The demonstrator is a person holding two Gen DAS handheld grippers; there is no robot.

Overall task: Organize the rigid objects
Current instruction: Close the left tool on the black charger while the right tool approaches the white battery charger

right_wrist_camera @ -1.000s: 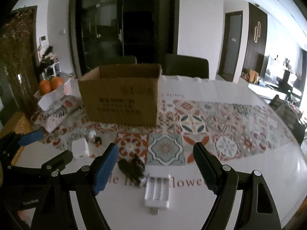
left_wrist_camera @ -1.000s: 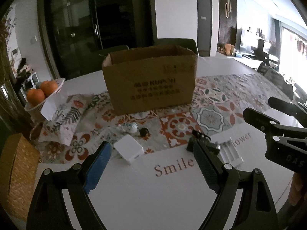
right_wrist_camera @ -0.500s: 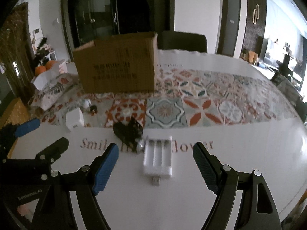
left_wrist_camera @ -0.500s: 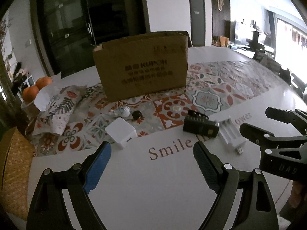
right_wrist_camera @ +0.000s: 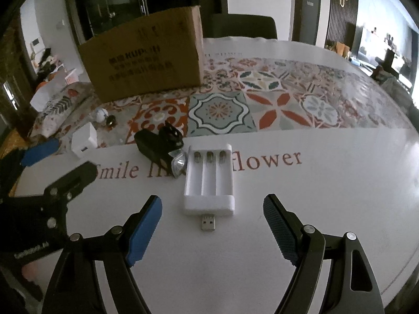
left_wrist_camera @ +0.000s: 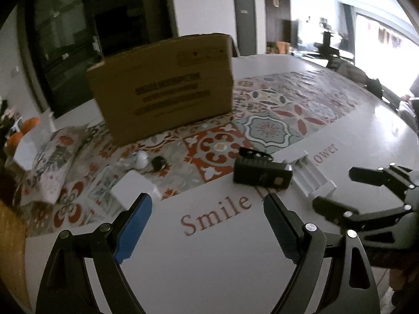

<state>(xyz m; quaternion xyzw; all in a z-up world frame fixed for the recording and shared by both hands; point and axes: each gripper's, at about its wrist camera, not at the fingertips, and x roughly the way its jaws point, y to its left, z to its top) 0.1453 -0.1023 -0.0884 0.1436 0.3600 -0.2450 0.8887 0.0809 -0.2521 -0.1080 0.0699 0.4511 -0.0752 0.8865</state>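
The right hand-held gripper (right_wrist_camera: 212, 225) is held spread and empty over the white battery charger (right_wrist_camera: 208, 179) on the surface (left hand-held gripper (left_wrist_camera: 207, 225) likewise spread, unloaded), so closing on it, then boxing in the cardboard box (right_wrist_camera: 146, 55), is judged next.

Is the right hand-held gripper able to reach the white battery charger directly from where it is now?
Probably yes. The right hand-held gripper is open, and the white battery charger lies flat straight ahead between its fingers, with only bare table between.
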